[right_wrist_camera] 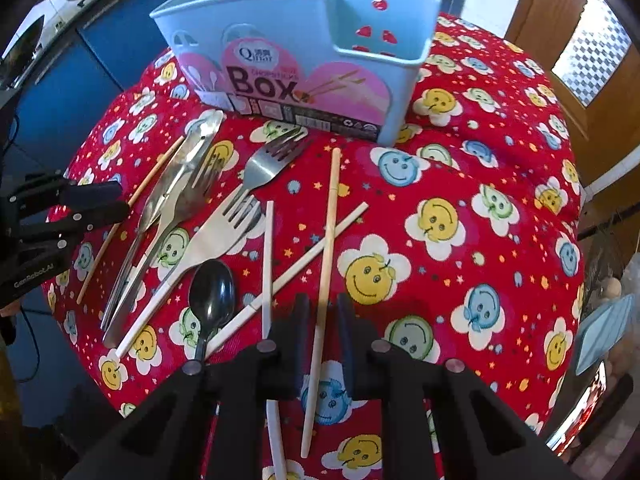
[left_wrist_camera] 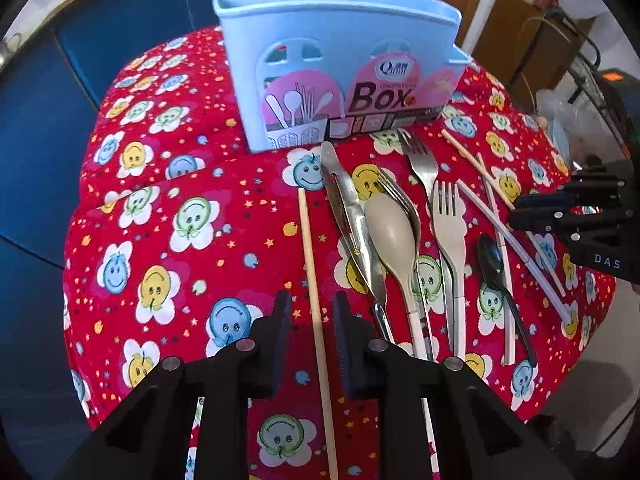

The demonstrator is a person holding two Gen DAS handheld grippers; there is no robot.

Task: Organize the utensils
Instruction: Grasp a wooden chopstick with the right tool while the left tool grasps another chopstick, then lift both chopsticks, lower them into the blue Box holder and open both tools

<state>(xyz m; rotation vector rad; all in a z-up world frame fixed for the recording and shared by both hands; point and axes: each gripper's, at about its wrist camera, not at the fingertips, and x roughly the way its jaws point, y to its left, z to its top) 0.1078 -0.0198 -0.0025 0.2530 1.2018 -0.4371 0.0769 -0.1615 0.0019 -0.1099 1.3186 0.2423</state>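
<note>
Both grippers' fingers narrow around single chopsticks, left gripper [left_wrist_camera: 312, 312] and right gripper [right_wrist_camera: 323, 316], contact unclear, the sticks' near ends hidden.

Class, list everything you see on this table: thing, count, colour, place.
Utensil box: one, light blue, pink label, back of cloth.
Tablecloth: one, red, smiley flowers, under everything.
Chopsticks: four, pale; one left of cutlery, three right.
Steel forks: two, silver, centre.
Flat steel piece: one, silver, centre-left.
Beige spoon: one, atop a steel fork.
Beige fork: one, centre-right.
Black spoon: one, right.
Left gripper: black, open, straddling the leftmost chopstick.
Right gripper: black, open, straddling the rightmost chopstick.
</note>
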